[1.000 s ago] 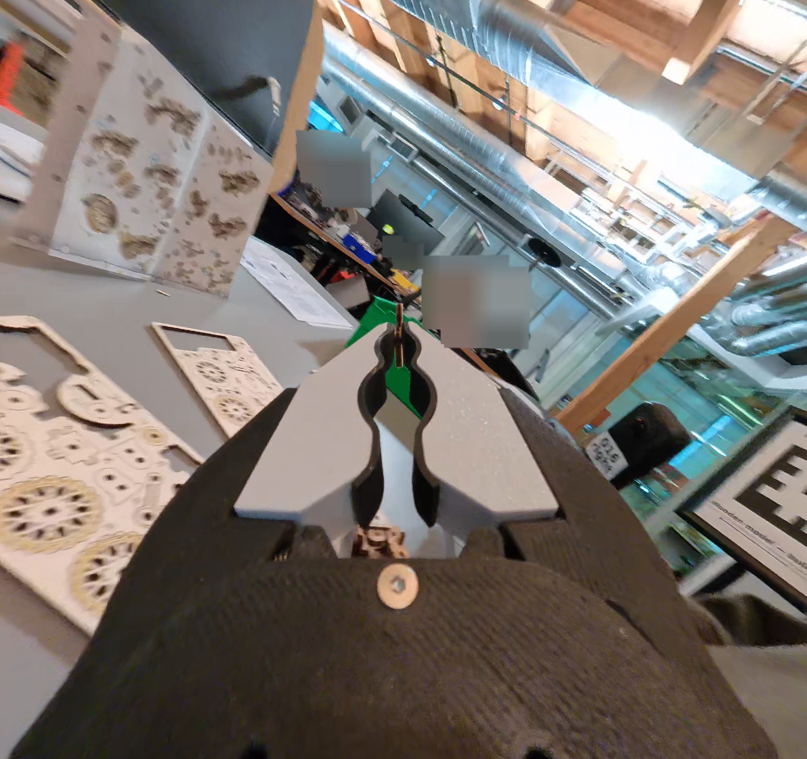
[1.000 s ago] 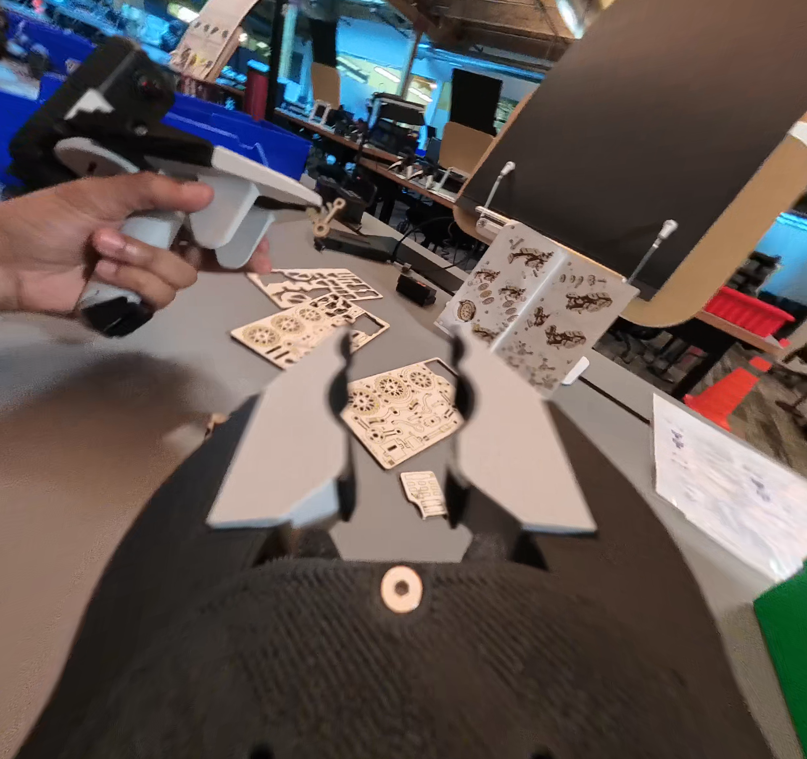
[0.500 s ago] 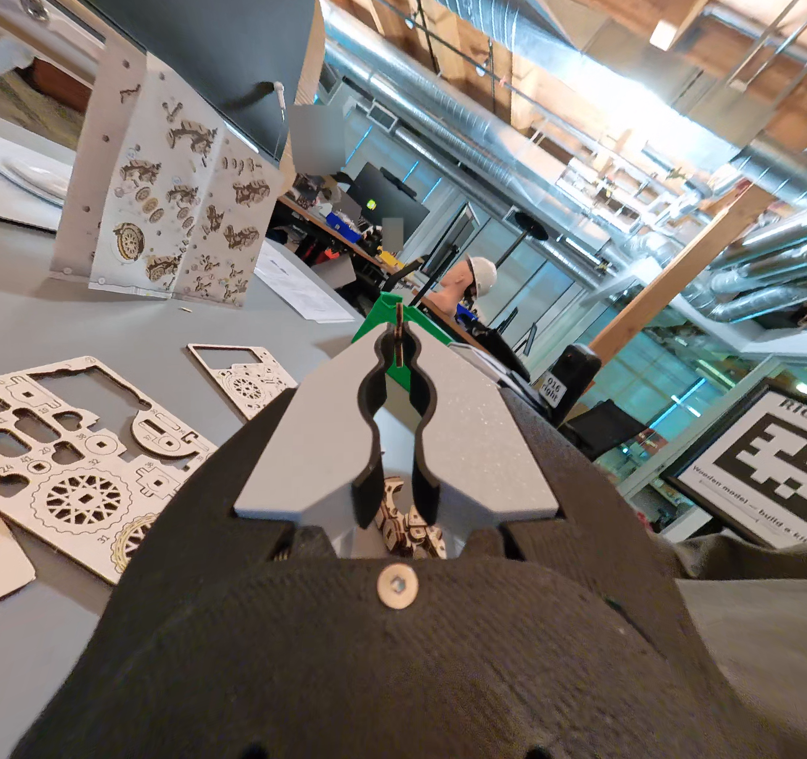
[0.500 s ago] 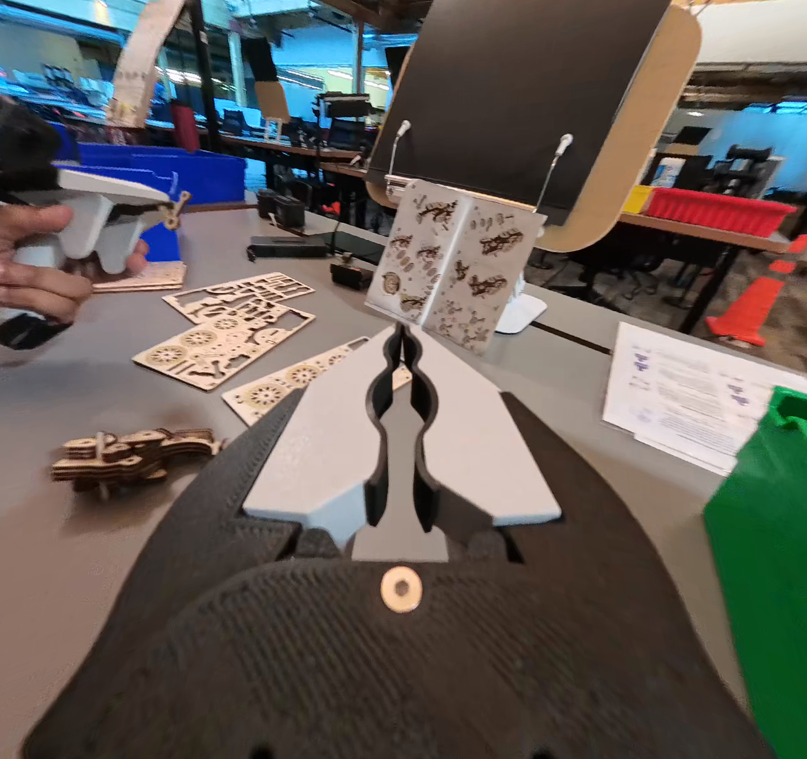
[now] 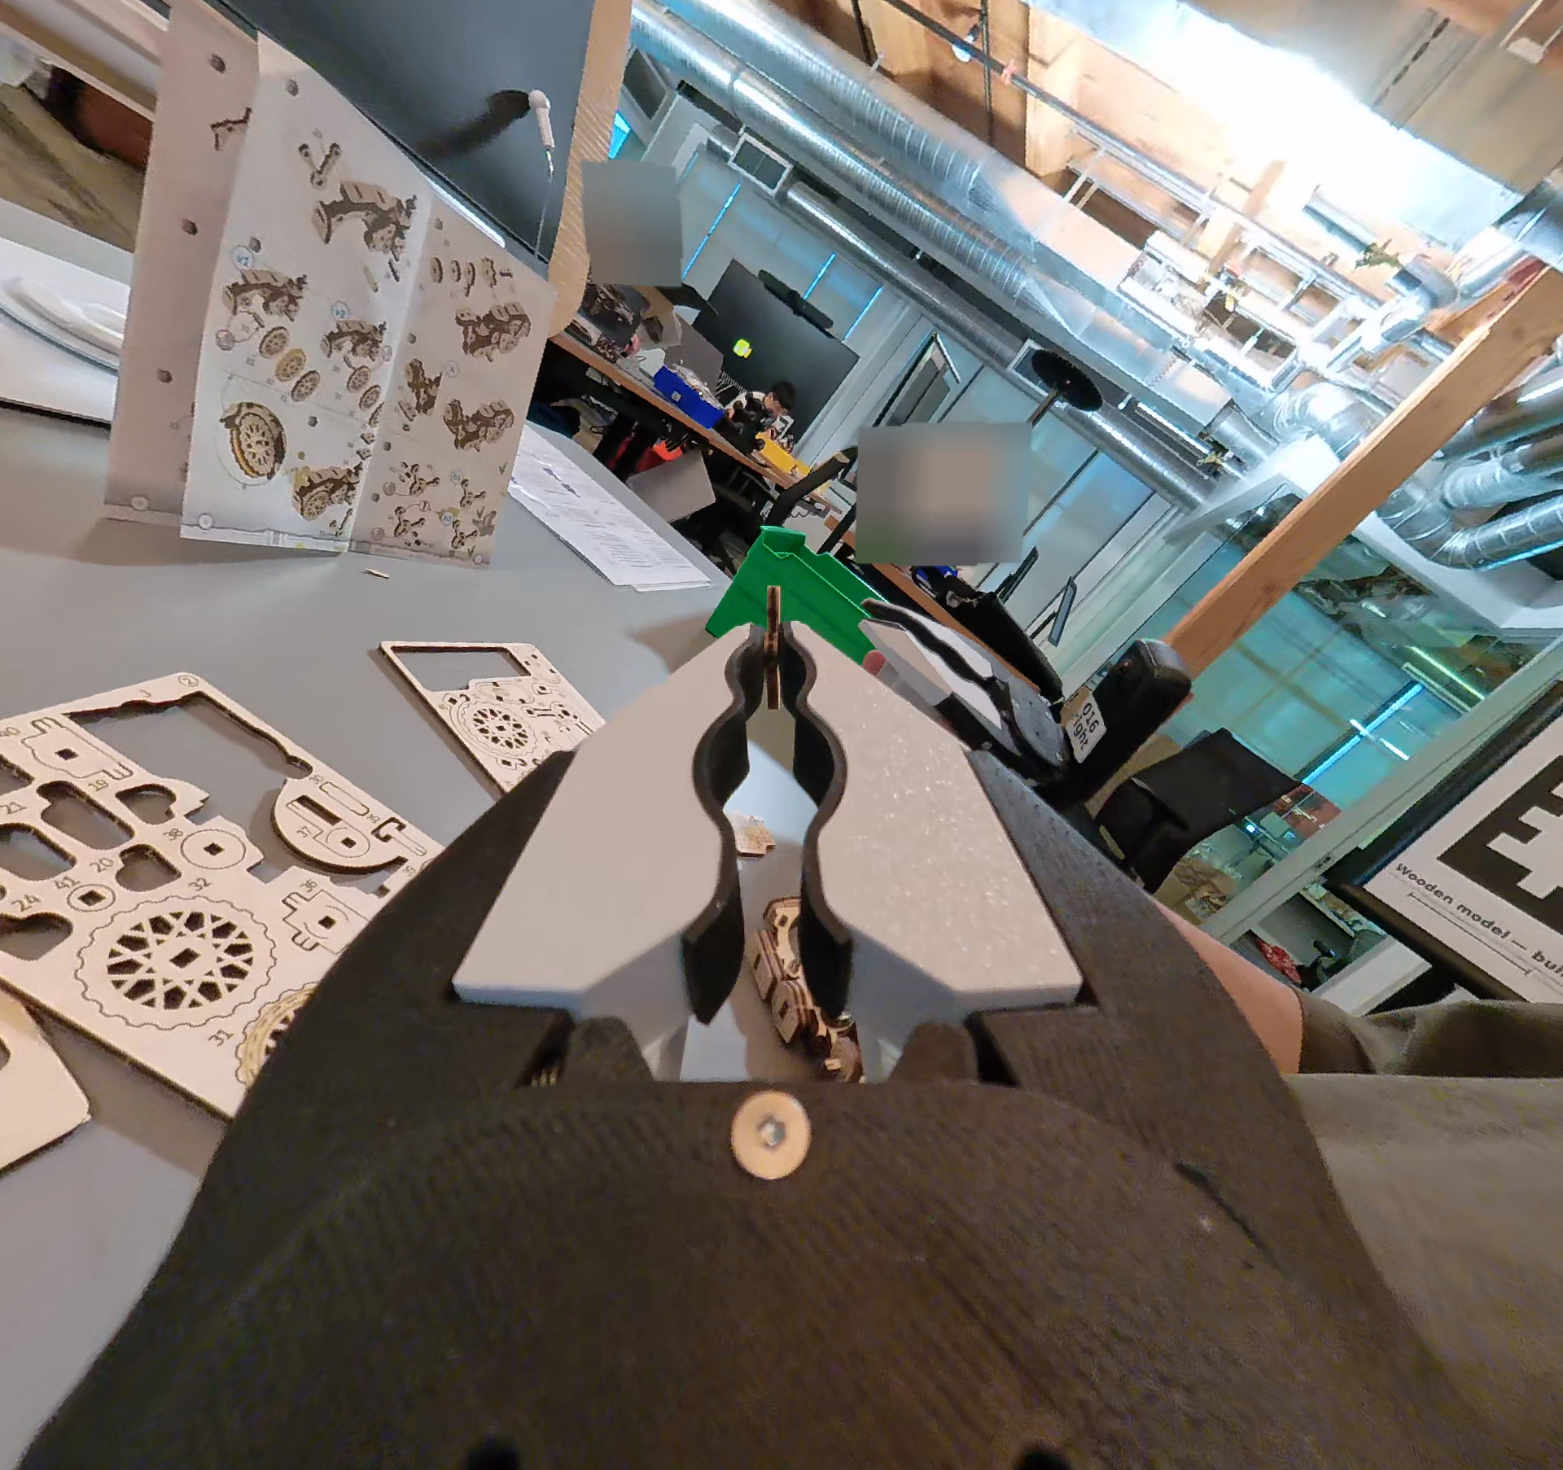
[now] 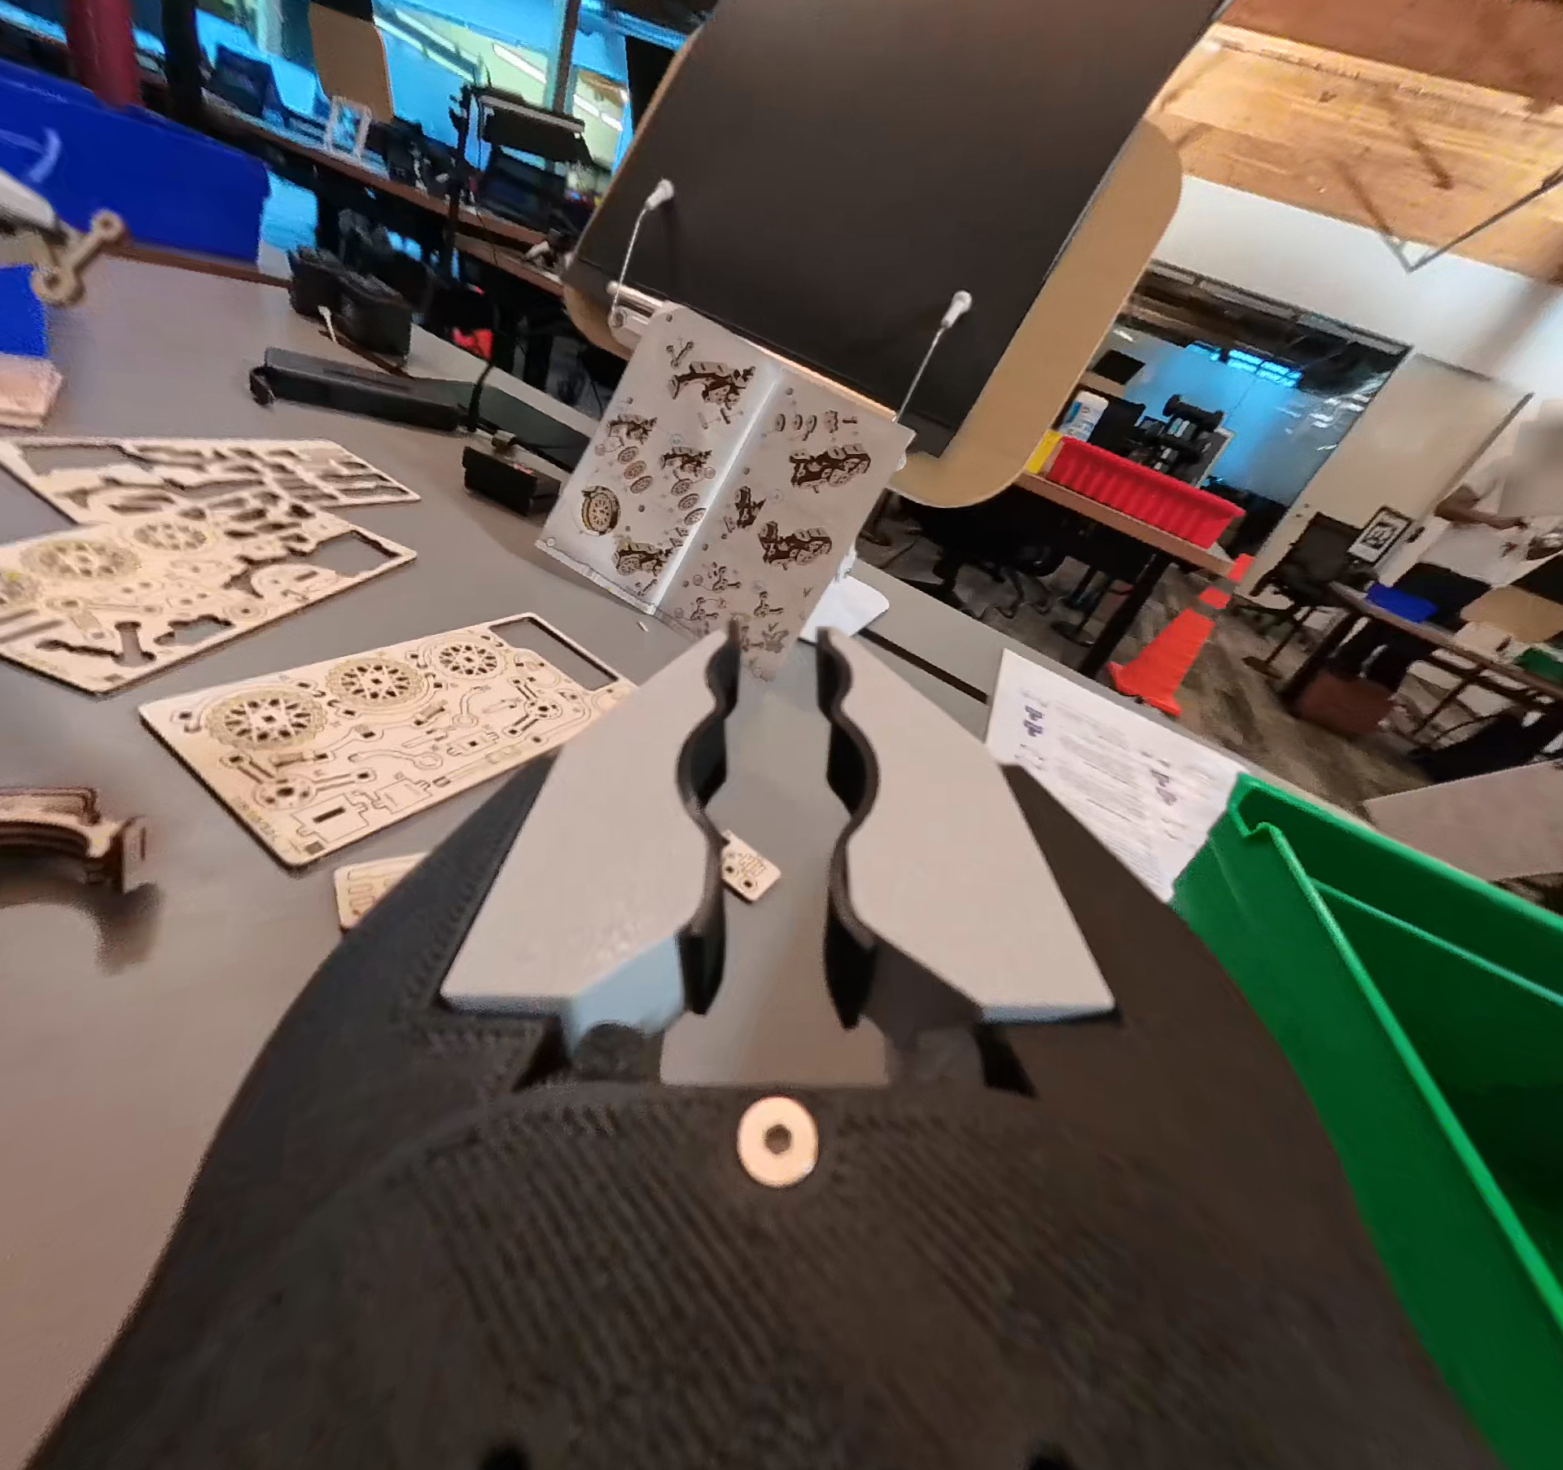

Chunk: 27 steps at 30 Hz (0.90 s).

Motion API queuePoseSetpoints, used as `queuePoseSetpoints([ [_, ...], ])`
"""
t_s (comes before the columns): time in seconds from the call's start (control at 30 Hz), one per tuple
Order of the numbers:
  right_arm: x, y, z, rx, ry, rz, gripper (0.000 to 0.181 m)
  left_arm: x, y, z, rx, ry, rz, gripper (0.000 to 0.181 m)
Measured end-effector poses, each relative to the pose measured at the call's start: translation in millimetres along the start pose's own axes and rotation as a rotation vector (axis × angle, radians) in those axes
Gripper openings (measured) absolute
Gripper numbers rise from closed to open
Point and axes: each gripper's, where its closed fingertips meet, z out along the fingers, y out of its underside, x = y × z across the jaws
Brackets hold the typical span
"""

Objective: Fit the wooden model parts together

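Right hand-held gripper (image 6: 776, 641) has reopened; left (image 5: 771, 636) pinches wooden part (image 5: 771, 626).

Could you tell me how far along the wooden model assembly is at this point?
Done: a partly built model sits on the table, and the sheets have empty cut-outs. In hand: the left gripper pinches a small flat part; the right gripper is open and empty. Left: fitting that part, and many pieces still in the sheets.

Matt grey bench (image 6: 211, 1006); pale laser-cut plywood sheets (image 6: 372, 719); glossy green plastic bin (image 6: 1395, 1006); grainy grey plastic fingers (image 6: 626, 820).
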Motion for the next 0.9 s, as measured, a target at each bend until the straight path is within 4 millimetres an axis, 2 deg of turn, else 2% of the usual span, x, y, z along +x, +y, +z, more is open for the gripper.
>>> queuePoseSetpoints([
  [0.13, 21.0, 0.6, -0.3, 0.027, 0.007, 0.203, 0.044, -3.9, -1.1, -0.1, 0.014, -0.001, -0.019, 0.0],
  [0.23, 28.0, -0.7, -1.4, 0.058, -0.012, 0.364, 0.055, -7.3, -1.4, -0.2, 0.014, -0.012, -0.02, 0.0],
  [0.3, 25.8, -2.3, -1.8, 0.059, -0.04, 0.405, 0.055, -7.4, -2.5, -0.7, 0.016, -0.015, -0.014, 0.0],
  [0.63, -6.9, -1.1, 3.5, -0.014, -0.085, 0.144, 0.052, -4.1, 7.6, 4.5, -0.046, -0.025, 0.035, 0.0],
  [0.9, -8.8, 4.3, 3.9, -0.052, -0.102, 0.182, 0.052, -4.9, 13.4, 6.9, -0.085, -0.033, 0.026, 0.0],
])
